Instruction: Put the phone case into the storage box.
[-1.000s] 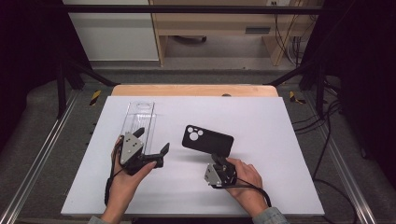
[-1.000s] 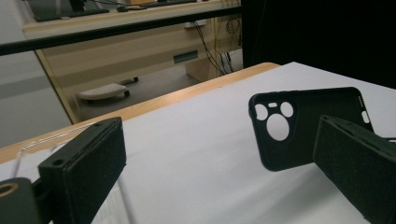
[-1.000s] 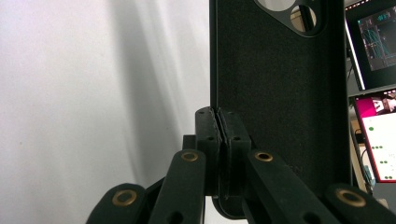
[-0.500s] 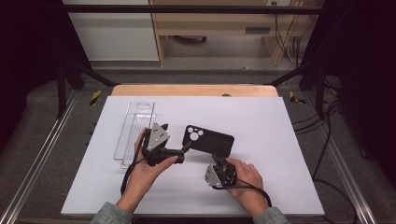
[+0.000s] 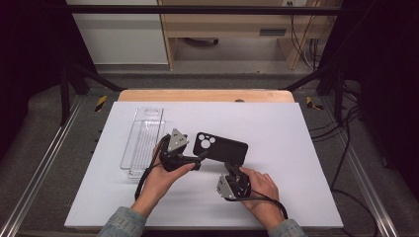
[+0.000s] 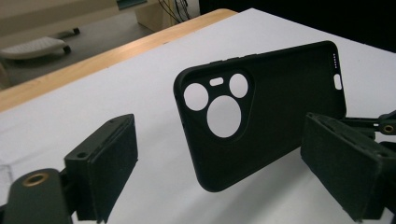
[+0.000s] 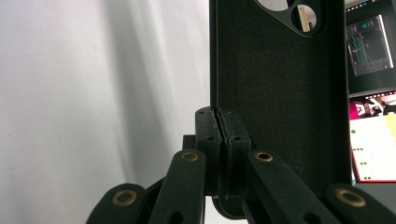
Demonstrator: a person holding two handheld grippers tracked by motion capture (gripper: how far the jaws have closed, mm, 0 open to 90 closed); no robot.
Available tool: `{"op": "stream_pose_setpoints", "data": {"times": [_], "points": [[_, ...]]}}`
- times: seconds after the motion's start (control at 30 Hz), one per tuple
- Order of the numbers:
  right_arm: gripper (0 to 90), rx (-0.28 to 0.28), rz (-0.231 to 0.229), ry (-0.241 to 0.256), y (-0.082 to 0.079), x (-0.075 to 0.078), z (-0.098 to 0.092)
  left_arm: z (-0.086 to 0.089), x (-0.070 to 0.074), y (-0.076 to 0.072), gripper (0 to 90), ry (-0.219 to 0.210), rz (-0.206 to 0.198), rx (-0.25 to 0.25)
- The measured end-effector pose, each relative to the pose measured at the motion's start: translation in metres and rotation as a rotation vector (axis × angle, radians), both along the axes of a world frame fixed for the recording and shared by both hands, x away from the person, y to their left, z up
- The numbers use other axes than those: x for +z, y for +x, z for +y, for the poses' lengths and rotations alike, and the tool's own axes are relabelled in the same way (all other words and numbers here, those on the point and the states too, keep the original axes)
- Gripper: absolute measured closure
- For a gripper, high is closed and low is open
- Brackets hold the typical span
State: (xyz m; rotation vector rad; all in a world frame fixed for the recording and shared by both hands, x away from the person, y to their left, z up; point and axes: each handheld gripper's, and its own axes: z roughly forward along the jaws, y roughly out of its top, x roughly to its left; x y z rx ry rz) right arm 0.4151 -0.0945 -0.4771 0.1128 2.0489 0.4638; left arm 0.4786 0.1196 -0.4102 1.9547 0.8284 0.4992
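A black phone case [image 5: 221, 147] with round camera cut-outs is held off the white mat, tilted with its hollow side showing. My right gripper [image 5: 231, 169] is shut on the rim of its near short end, seen close in the right gripper view as the right gripper [image 7: 218, 116] pinching the phone case [image 7: 280, 79]. My left gripper [image 5: 199, 160] is open at the camera end. In the left gripper view the phone case [image 6: 266, 116] stands between the jaws of the left gripper [image 6: 219, 140] without touching either.
A clear plastic tray [image 5: 143, 142] lies on the white mat [image 5: 276, 123] left of my left hand. The mat's far side meets a wooden table edge [image 5: 207, 95]. Screens [image 7: 371, 70] show beyond the case in the right gripper view.
My left gripper has swung right, away from the clear tray, up to the case's camera end. The right gripper and the case have barely moved.
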Motion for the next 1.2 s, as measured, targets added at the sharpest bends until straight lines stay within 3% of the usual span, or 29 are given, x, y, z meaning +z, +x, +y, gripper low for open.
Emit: {"op": "stream_pose_setpoints", "data": {"times": [0.3,0.63,0.77,1.2], "points": [[88.1,0.001,-0.007,-0.007,0.000,0.000,0.000,-0.003,-0.005,0.008,33.2,0.009,0.056,-0.011],[88.1,0.005,-0.010,-0.008,0.000,0.000,0.000,-0.001,-0.009,0.016,43.6,-0.013,0.091,-0.014],[88.1,0.007,-0.008,-0.010,0.000,-0.001,0.001,0.003,-0.011,0.018,47.4,-0.054,0.114,-0.020],[88.1,0.012,-0.006,-0.019,-0.001,-0.002,0.002,0.011,-0.015,0.022,61.5,-0.087,0.142,-0.023]]}}
